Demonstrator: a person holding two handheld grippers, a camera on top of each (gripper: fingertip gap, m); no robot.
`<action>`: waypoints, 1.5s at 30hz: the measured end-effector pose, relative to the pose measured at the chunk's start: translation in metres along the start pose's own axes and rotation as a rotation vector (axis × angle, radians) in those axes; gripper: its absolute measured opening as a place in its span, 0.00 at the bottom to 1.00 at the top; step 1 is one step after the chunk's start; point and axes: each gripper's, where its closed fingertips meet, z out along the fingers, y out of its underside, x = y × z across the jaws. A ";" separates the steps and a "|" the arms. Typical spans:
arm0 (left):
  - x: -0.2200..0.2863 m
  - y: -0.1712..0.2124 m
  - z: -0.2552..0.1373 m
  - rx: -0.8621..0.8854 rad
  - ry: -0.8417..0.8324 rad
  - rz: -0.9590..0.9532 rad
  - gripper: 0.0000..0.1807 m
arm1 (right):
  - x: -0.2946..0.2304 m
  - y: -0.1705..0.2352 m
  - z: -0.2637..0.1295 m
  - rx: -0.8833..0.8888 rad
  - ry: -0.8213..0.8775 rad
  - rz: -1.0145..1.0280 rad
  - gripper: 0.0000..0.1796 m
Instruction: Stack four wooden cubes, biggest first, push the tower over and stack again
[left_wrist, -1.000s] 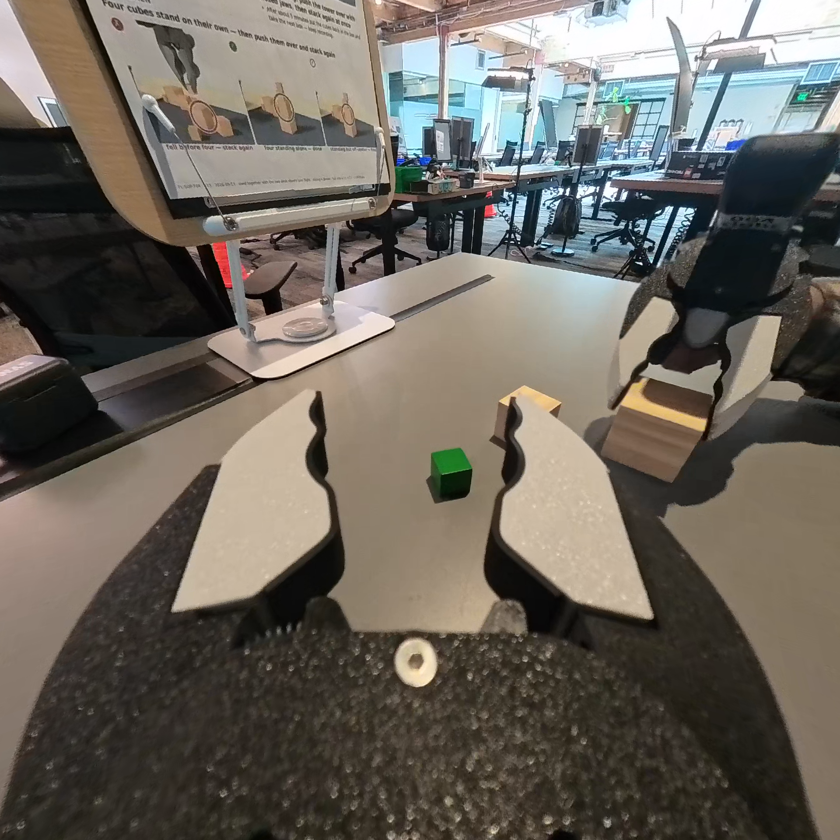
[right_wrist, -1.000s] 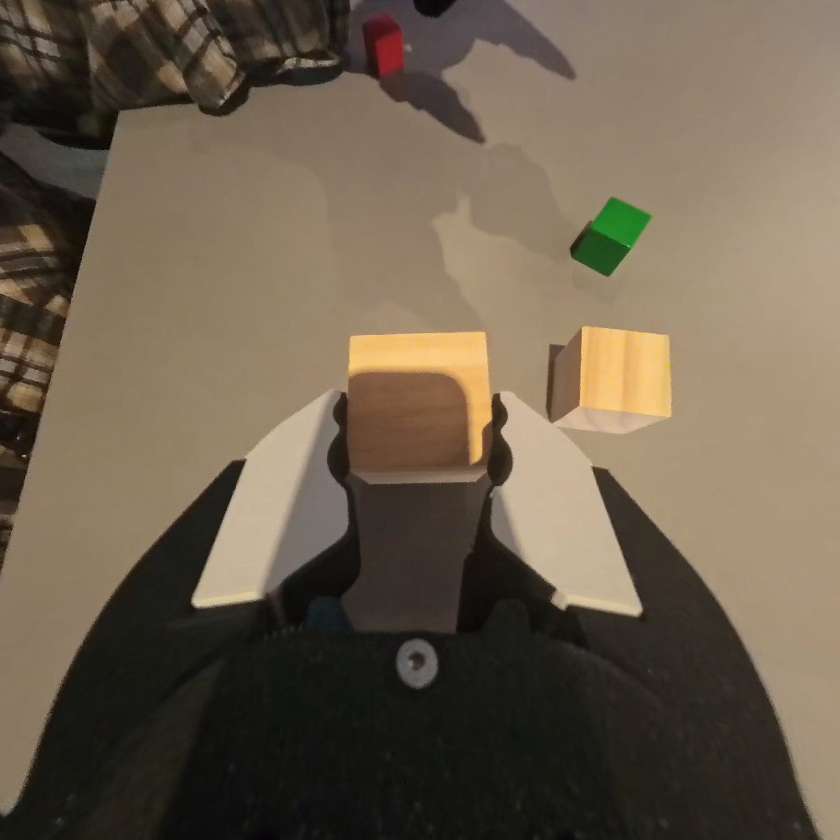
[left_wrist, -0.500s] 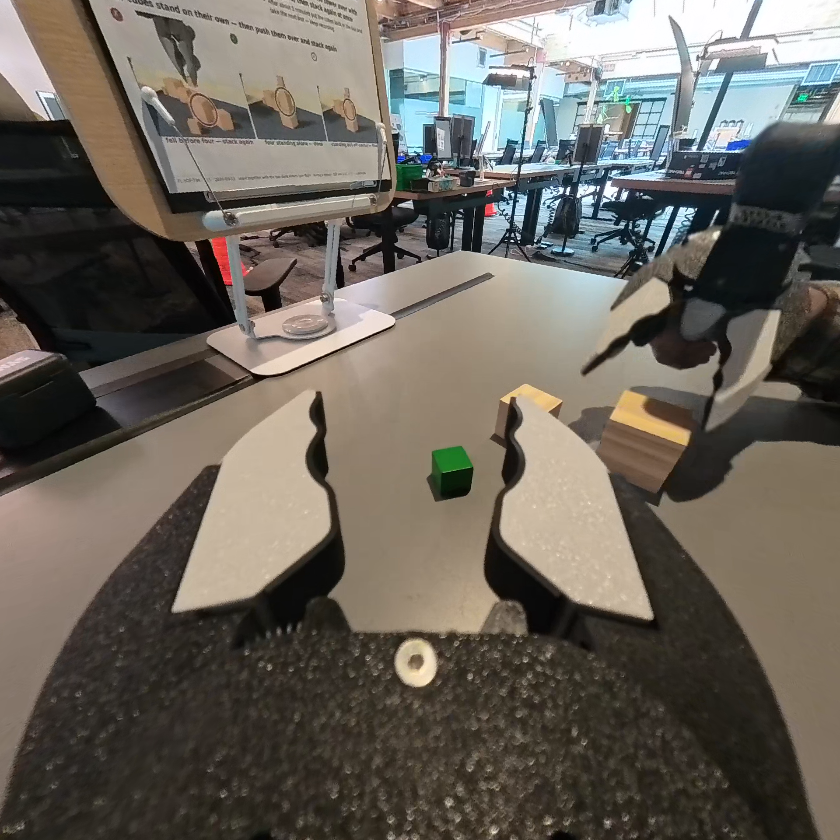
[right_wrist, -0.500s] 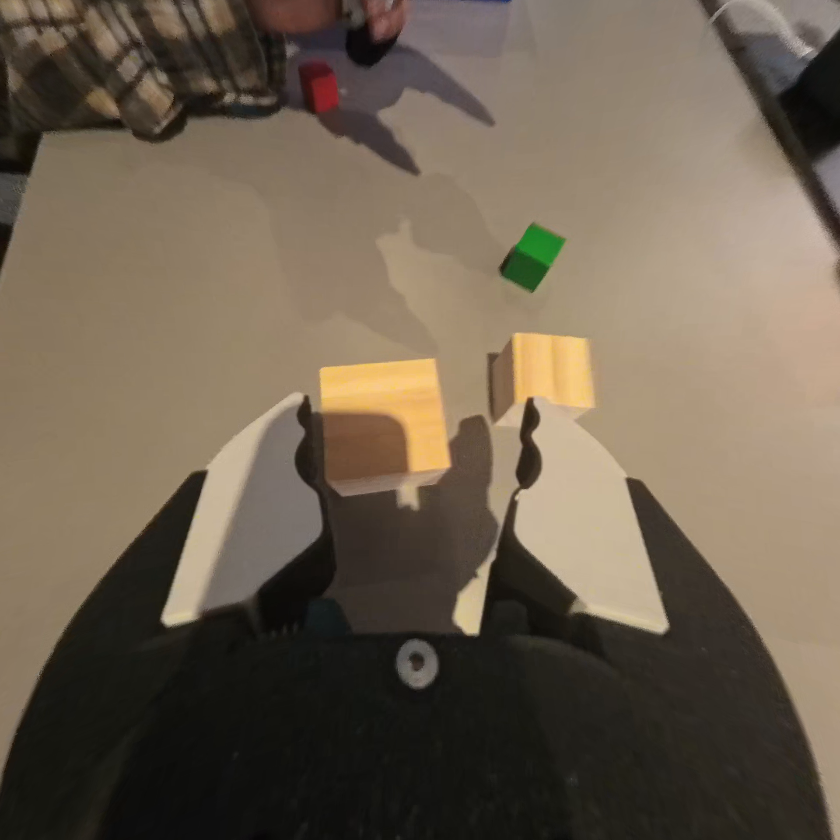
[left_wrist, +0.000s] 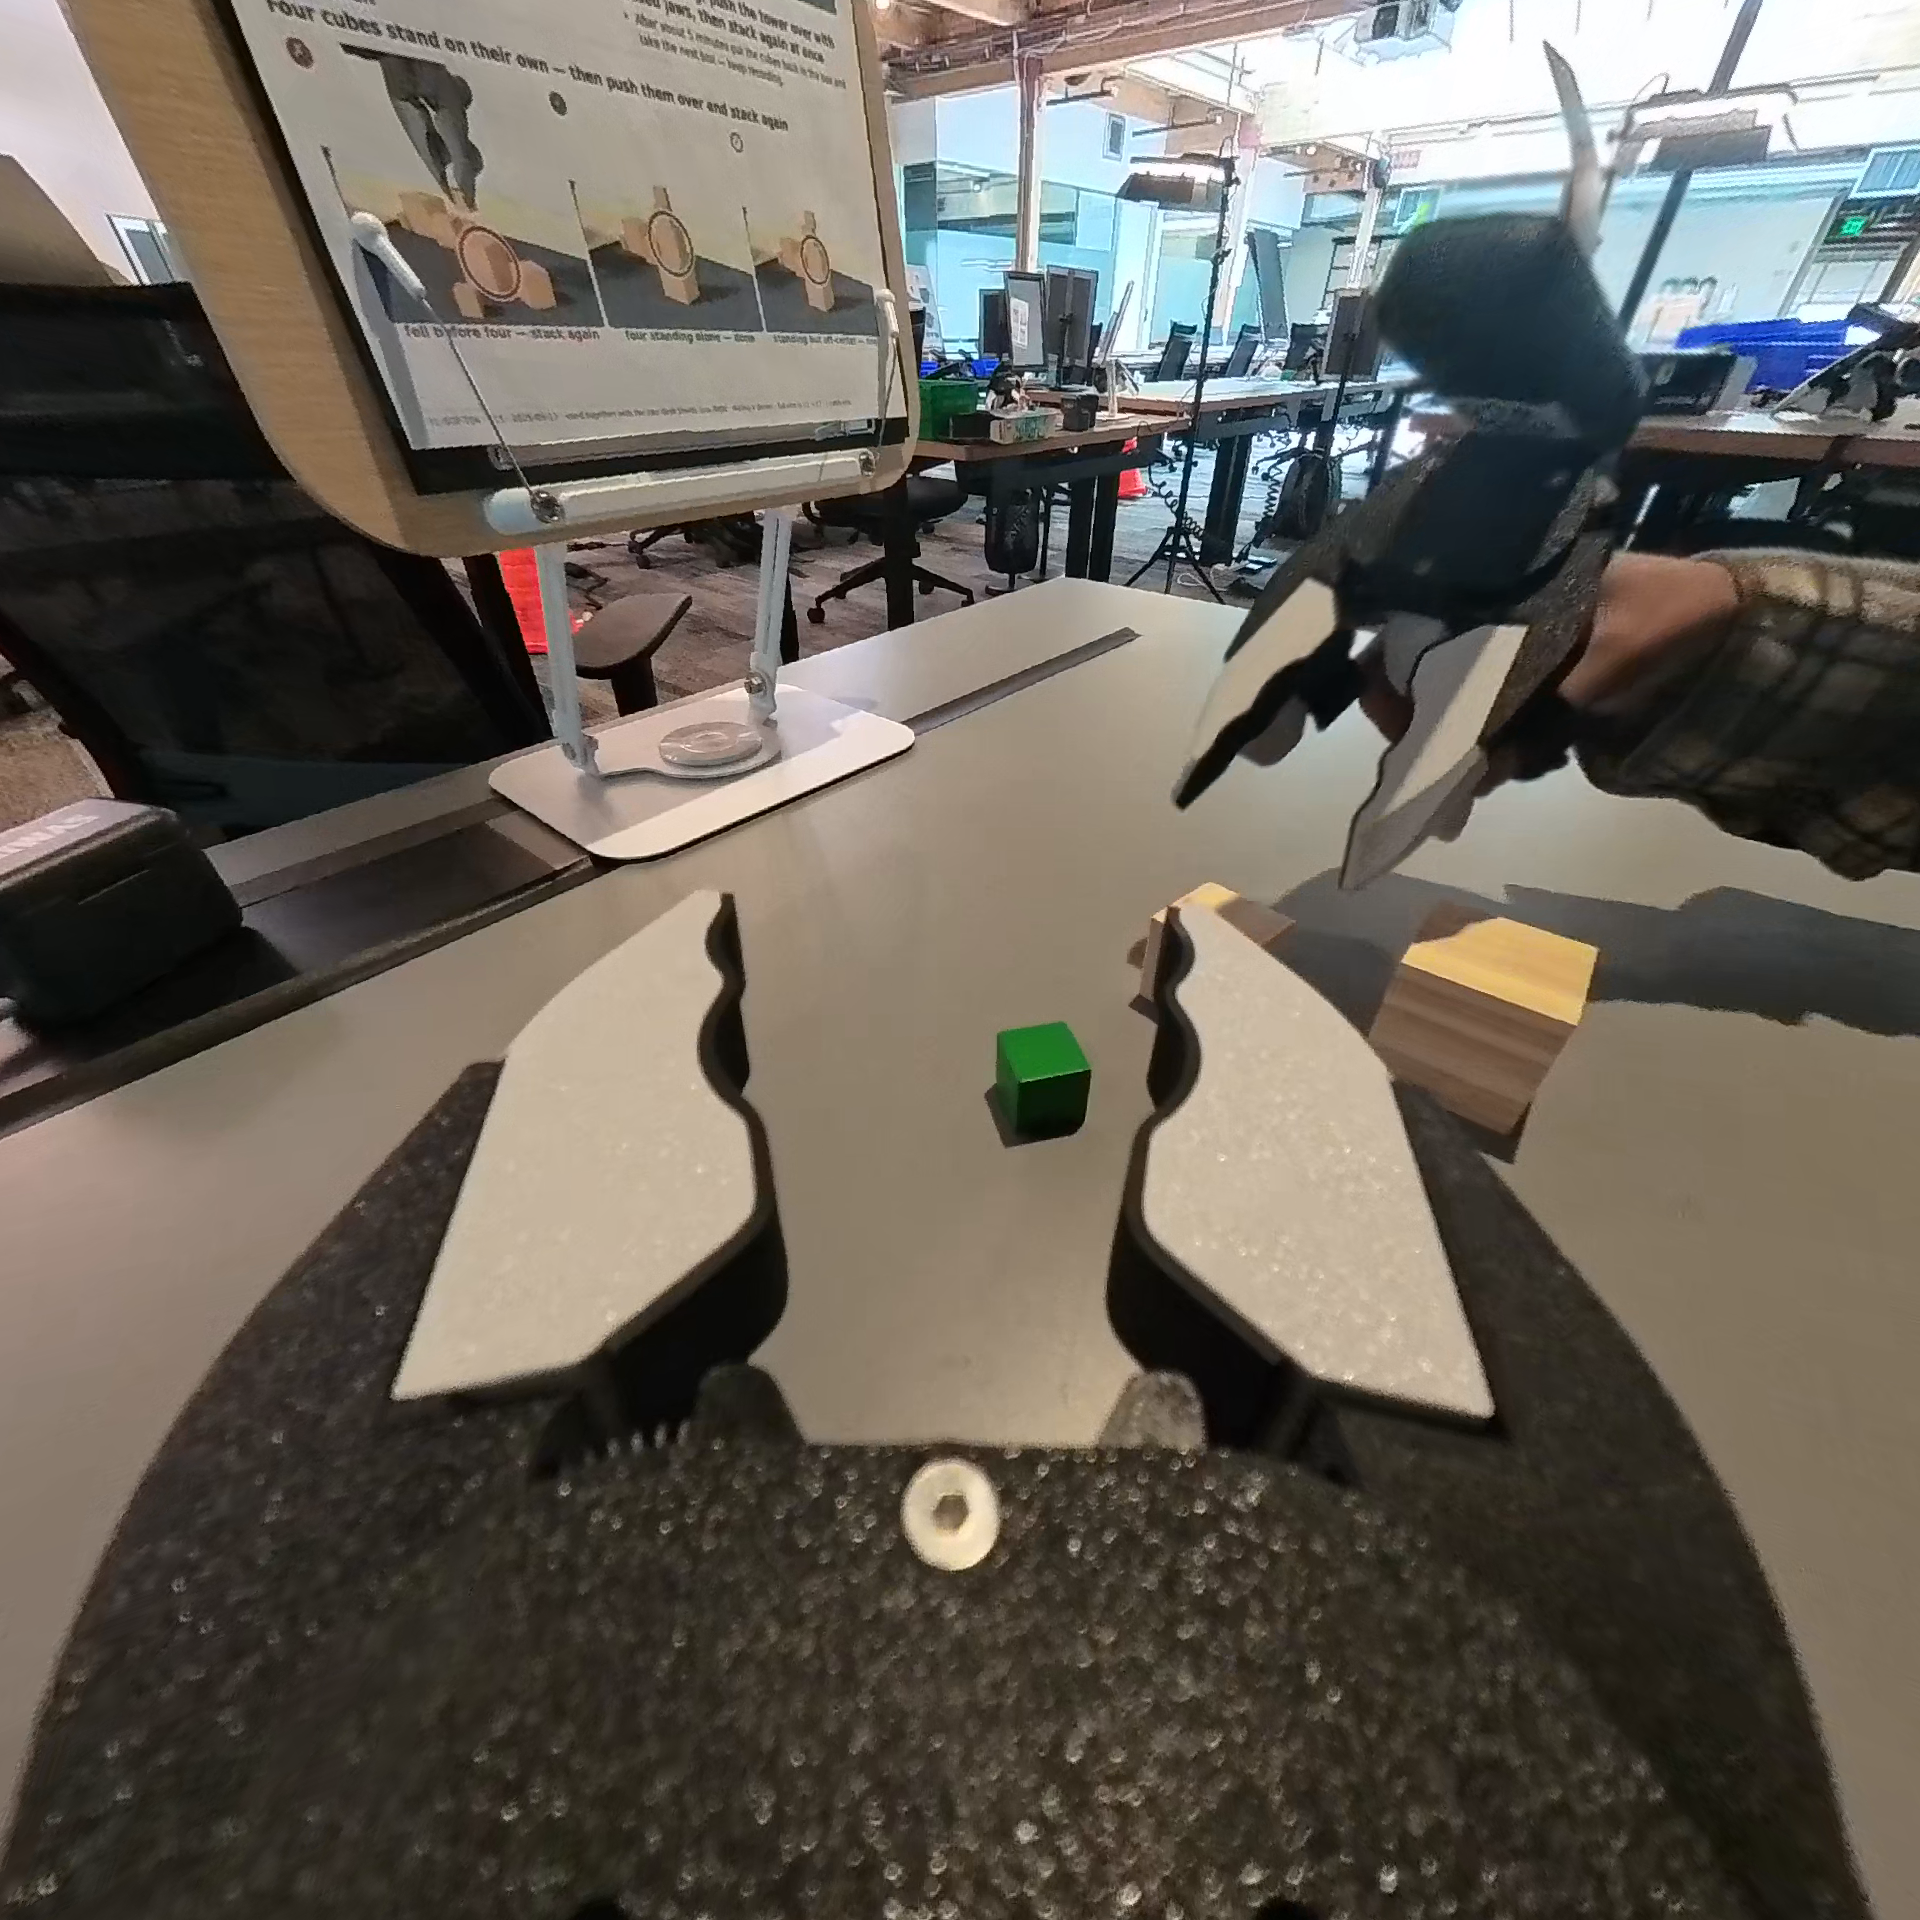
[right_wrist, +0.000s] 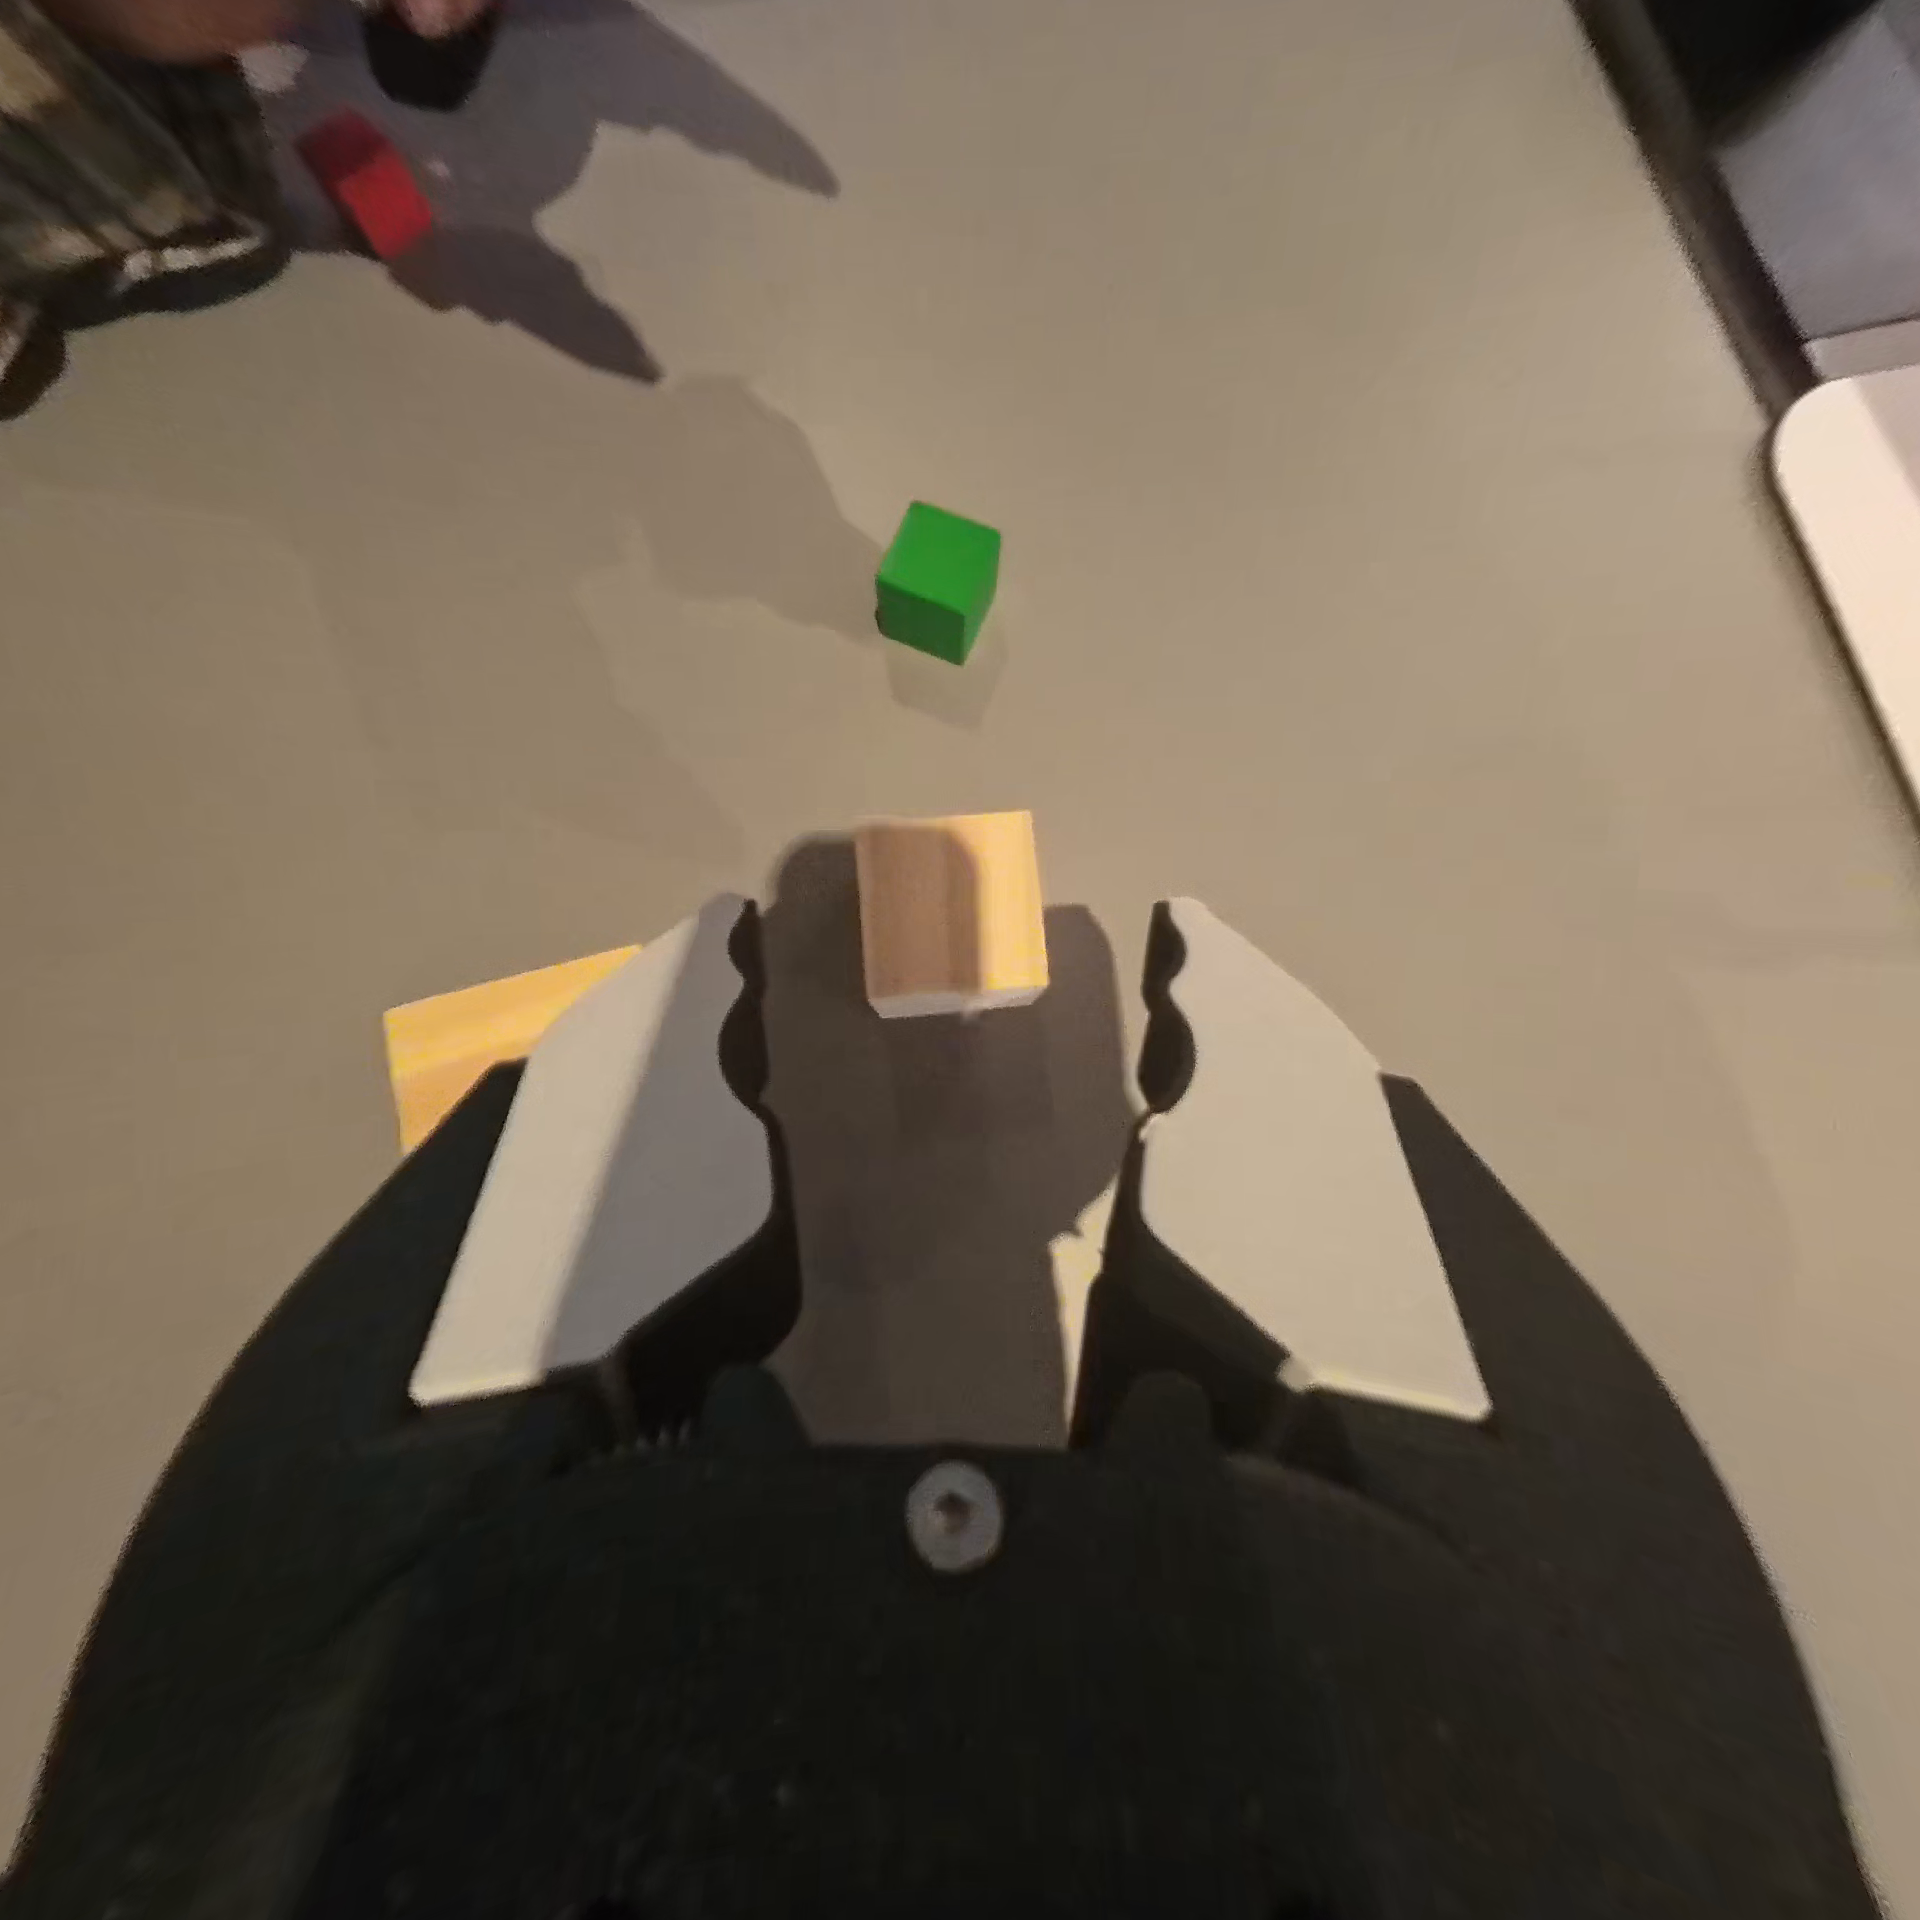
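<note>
My left gripper is open and empty, low over the grey table. A small green cube stands on the table between its fingers, and neither finger touches it. A medium wooden cube is partly hidden behind its right finger. The big wooden cube stands alone to the right. My right gripper hangs open in the air above these cubes. In the right wrist view it is open over the medium cube, with clear gaps on both sides. The big cube, green cube and a red cube show too.
A stand with an instruction sheet rests on a white base plate at the table's far left. A black case lies beyond the left edge. A person's plaid sleeve reaches in from the right. Measured from the fingertips, the black case is 35 cm or so from the left gripper and 40 cm from the right.
My right gripper let go of the big wooden cube, opened, rose and moved over the medium cube. The left gripper and the green cube have not moved.
</note>
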 end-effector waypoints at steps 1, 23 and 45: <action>0.000 0.000 0.000 -0.001 0.000 0.001 0.42 | 0.001 0.003 0.005 -0.021 0.001 0.002 0.39; 0.001 -0.001 0.000 -0.004 0.002 0.007 0.42 | 0.008 0.003 0.008 -0.102 -0.086 0.031 0.24; 0.004 -0.002 0.001 -0.003 0.006 0.007 0.42 | -0.082 0.016 -0.028 -0.159 -0.216 -0.156 0.24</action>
